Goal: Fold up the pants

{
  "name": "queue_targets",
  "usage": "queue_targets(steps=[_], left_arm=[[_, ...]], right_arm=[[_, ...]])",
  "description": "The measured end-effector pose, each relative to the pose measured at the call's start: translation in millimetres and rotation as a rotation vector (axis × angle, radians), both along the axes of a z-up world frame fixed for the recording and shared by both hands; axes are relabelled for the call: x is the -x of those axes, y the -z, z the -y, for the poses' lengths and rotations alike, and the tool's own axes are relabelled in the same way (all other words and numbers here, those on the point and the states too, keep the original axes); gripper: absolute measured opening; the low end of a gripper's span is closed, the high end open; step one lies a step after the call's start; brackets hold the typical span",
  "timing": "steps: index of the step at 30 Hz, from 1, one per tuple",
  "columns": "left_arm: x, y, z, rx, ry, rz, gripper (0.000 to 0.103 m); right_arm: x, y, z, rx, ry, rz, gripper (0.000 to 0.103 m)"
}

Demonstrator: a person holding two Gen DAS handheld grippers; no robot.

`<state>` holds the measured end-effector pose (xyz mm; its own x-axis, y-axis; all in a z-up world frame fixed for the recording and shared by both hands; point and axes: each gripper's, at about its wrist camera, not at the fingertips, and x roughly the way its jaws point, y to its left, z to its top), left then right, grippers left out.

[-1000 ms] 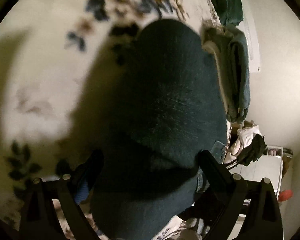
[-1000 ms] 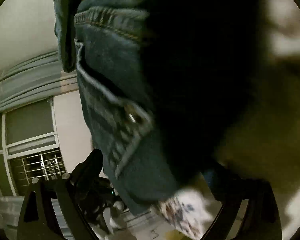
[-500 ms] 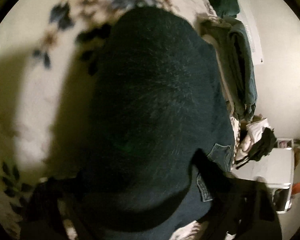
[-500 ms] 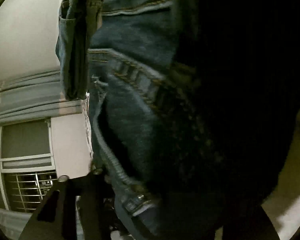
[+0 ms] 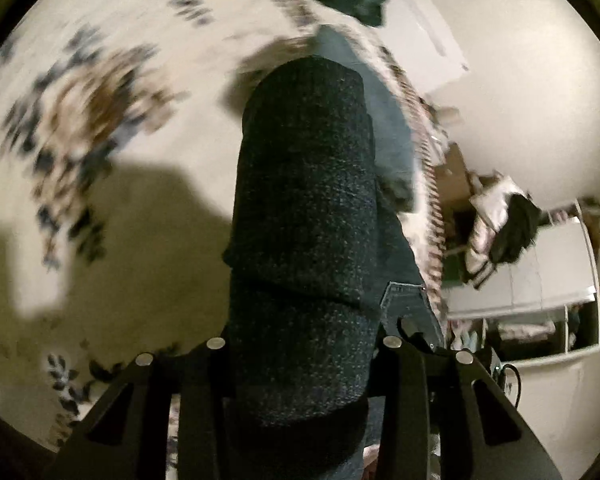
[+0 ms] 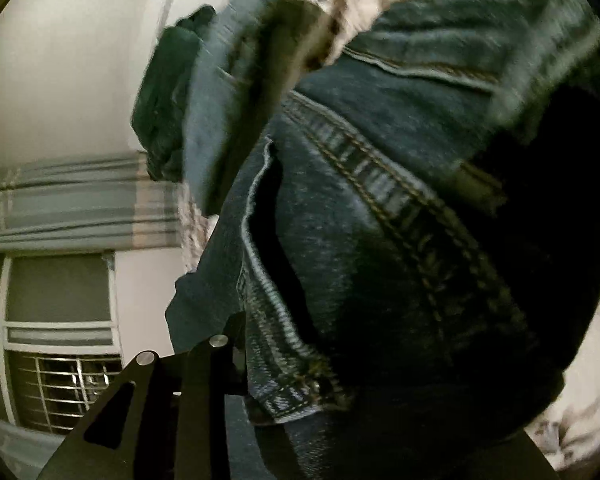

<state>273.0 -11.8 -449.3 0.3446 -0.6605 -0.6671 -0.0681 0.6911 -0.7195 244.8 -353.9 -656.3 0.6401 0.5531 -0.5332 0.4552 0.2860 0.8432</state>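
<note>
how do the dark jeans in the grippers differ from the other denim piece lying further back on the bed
The dark jeans are deep indigo; the paler denim piece is a washed grey-blue.
The dark jeans hang bunched from the left gripper and right gripper, both clamped on them; the paler piece lies near the edge of the floral bedspread, ungripped.
The dark jeans fill both views; the paler piece looks small, partly hidden.
Both are denim.

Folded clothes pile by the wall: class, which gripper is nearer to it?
Probably right. Both grippers' jaws have just been closing on the jeans. The right gripper sees the pile large, close ahead-left; the left gripper sees it small, far beyond the jeans.
</note>
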Motion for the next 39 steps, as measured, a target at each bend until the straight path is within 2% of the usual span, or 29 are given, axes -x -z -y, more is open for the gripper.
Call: queue_targets(steps=[3, 7, 10, 13, 18, 21, 24, 29, 31, 33, 34, 39], left_arm=[[-29, -41, 20, 0.027, 0.051, 0.03, 0.034], [-94, -89, 46, 0.063, 0.118, 0.074, 0.034], [-149, -106, 59, 0.094, 0.156, 0.086, 0.034], [-208, -106, 64, 0.118, 0.173, 0.075, 0.034], [-291, -80, 62, 0.1, 0.186, 0.062, 0.034], [-325, -57, 57, 0.071, 0.188, 0.044, 0.034], [-342, -30, 51, 0.045, 0.187, 0.007, 0.034], [-341, 3, 41, 0.021, 0.196, -0.039, 0.034], [-335, 7, 39, 0.02, 0.2, -0.042, 0.035], [-331, 6, 38, 0.021, 0.198, -0.05, 0.037], [-332, 6, 38, 0.021, 0.199, -0.056, 0.039], [-324, -9, 41, -0.063, 0.198, -0.055, 0.045]], right_arm=[[-8, -47, 25, 0.03, 0.048, 0.05, 0.033], [-44, -99, 48, 0.076, 0.116, 0.107, 0.033], [-85, -122, 62, 0.1, 0.166, 0.137, 0.033], [-132, -131, 70, 0.123, 0.206, 0.154, 0.033], [-213, -113, 69, 0.141, 0.226, 0.159, 0.033], [-248, -84, 61, 0.142, 0.223, 0.14, 0.033], [-272, -56, 48, 0.137, 0.21, 0.103, 0.033], [-285, -22, 28, 0.138, 0.18, 0.041, 0.033], [-286, -18, 21, 0.152, 0.16, 0.035, 0.034], [-281, -15, 26, 0.145, 0.137, 0.02, 0.037], [-274, -10, 44, 0.14, 0.123, 0.01, 0.038], [-265, -14, 56, 0.205, 0.016, -0.045, 0.057]])
